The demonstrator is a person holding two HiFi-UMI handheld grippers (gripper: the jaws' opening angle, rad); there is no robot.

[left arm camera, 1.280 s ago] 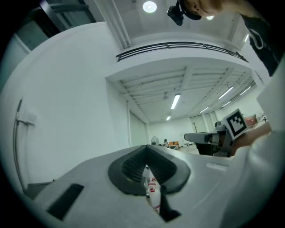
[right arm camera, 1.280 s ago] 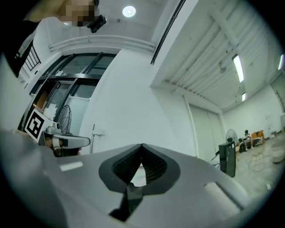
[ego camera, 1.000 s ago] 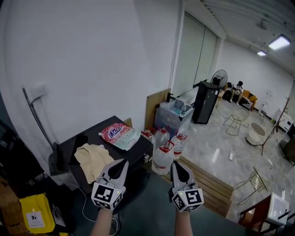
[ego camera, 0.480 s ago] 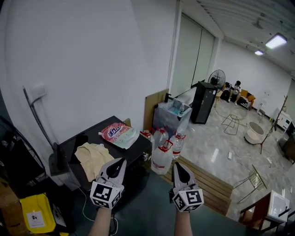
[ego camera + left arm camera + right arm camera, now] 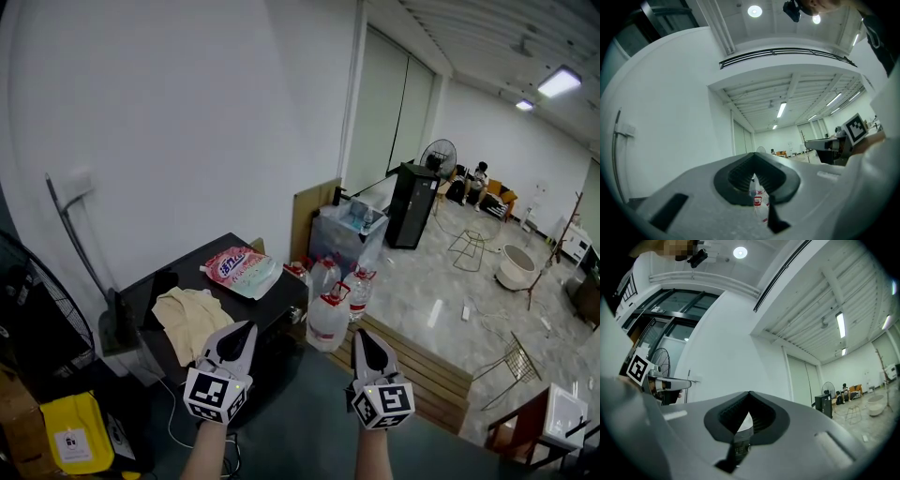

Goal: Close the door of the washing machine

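Hovering at bottom centre, the left hand-held gripper (image 5: 246,330) and right hand-held gripper (image 5: 359,336) are sitting closed, empty. No washing machine door is showing; it is probably hiding below the dark surface (image 5: 281,302), lower left, so looking down first is helping.

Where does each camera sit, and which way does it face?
Head view: on the person's head, facing forward and down at water bottles; both forearms, left gripper and right gripper show.
Left gripper view: on the left gripper, looking along its shut jaws, up at wall and ceiling.
Right gripper view: on the right gripper, likewise along shut jaws.
Shared: the standing fan, in head and right gripper views.
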